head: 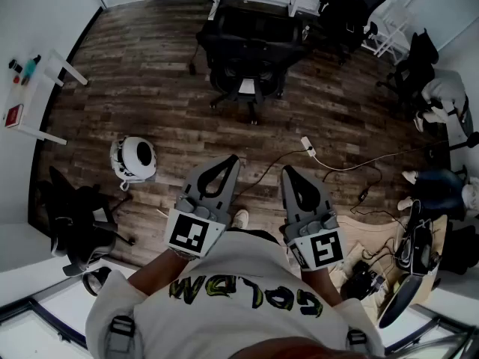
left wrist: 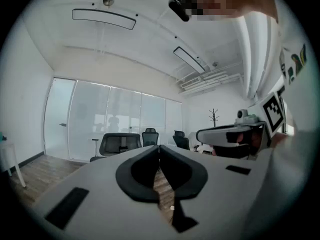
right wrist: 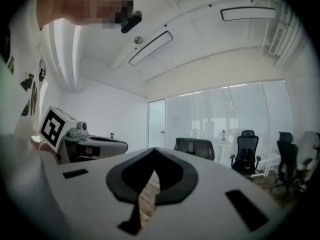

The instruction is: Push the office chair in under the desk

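Black office chair (head: pixel 251 57), upright, wheeled

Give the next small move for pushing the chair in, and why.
Probably walk forward toward the office chair with both grippers leading. The left gripper and right gripper are shut, empty and close to the person's chest. A stretch of wood floor lies between them and the chair, so nothing can be pushed yet.

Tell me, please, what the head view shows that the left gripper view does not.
Only the head view: the round white dome-shaped device on the floor. Only the left gripper view: long ceiling light panels and a thin coat stand. Both: the black office chair, brown wood-plank floor and shut grey left gripper.
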Demonstrator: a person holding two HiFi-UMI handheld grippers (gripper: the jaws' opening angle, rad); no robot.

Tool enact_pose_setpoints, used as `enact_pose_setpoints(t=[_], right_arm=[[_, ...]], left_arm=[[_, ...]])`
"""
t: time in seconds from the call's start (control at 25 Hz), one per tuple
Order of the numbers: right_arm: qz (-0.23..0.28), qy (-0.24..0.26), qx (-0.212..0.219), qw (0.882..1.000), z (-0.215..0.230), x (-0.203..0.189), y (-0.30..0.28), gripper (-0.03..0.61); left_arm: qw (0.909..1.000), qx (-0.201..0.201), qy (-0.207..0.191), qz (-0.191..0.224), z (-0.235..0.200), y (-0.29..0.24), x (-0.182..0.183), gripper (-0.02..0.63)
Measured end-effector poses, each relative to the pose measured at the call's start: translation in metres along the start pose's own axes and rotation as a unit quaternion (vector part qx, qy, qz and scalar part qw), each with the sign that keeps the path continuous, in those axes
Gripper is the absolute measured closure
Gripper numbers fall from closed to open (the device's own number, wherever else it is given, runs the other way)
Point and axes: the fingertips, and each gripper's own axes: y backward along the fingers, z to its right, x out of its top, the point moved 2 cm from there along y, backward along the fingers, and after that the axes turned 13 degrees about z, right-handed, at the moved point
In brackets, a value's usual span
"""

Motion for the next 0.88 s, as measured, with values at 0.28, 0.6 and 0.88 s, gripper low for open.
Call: enact_pose_setpoints(t=[0.28,0.6,0.88], right_arm=[[0.000,-0.003,-0.006,1.000,0.016,-0.003,0.019,0.568],[-0.009,-0.011,-0.014,1.000,0.028,-0.010,0.027,0.568],[-0.015,-0.019,-0.010,1.000,0.041,-0.019,0.010,0.568]], left_arm=[[0.9999,0.009,0.006,-0.004,0.020,-0.005,-0.009,0.600],[0.9998,0.014,0.005,-0.009,0.024,-0.009,-0.015,0.600],[0.9994,0.032,-0.003,-0.011,0.005,-0.023,-0.023,0.600]])
